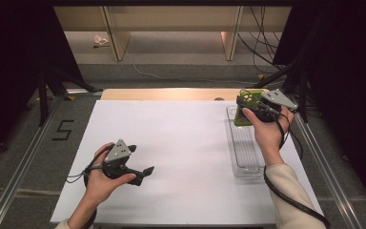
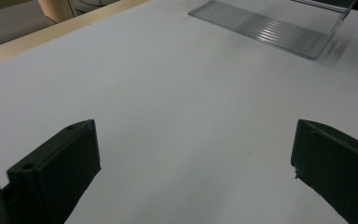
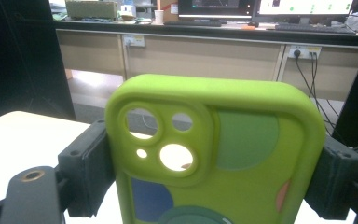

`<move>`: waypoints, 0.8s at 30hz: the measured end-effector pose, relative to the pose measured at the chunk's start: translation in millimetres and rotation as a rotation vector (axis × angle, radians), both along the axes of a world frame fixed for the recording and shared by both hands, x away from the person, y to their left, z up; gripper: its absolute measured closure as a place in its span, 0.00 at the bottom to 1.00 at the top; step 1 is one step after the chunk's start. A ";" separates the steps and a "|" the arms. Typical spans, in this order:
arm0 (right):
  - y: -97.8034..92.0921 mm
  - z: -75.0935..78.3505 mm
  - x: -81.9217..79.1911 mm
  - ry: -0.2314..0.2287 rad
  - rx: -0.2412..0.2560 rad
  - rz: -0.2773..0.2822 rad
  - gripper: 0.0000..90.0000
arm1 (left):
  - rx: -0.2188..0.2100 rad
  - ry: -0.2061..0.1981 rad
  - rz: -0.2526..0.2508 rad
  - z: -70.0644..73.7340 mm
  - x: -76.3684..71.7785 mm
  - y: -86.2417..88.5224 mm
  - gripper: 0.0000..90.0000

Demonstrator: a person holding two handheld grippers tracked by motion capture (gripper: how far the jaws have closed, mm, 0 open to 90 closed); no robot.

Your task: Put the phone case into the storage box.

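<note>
A lime-green phone case (image 3: 214,154) with camera cut-outs and coloured patches stands upright between the jaws of my right gripper (image 3: 214,172), which is shut on its two sides. From above, that right gripper (image 1: 253,108) holds the phone case (image 1: 246,109) over the far end of a clear plastic tray (image 1: 244,164) at the right of the white table sheet (image 1: 171,143). My left gripper (image 1: 140,164) rests low at the front left of the sheet, jaws wide open with bare sheet between them. The left gripper (image 2: 196,154) points toward the clear tray (image 2: 270,28).
The table's wooden far edge (image 1: 162,94) runs behind the white sheet. Metal rails (image 1: 24,167) flank the table on both sides, and cables (image 1: 262,45) lie on the floor beyond. A desk with monitors (image 3: 261,9) stands far off in the right gripper view.
</note>
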State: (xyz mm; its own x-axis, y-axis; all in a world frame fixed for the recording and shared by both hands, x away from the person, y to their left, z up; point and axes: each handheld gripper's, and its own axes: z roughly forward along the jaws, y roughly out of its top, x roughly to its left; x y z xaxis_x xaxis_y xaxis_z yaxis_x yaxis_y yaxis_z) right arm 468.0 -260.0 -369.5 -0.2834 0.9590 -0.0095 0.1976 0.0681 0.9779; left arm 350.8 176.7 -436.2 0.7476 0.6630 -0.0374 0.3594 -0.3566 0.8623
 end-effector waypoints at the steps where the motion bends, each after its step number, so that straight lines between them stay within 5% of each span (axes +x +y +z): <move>1: 0.2 -0.3 0.8 0.001 0.000 -0.002 0.20 | 0.000 0.001 -0.001 -0.4 -0.1 -0.2 0.01; 24: 2.9 -4.0 16.7 0.035 -0.008 -0.012 0.20 | 0.001 0.004 -0.007 -1.3 -0.7 -2.1 0.01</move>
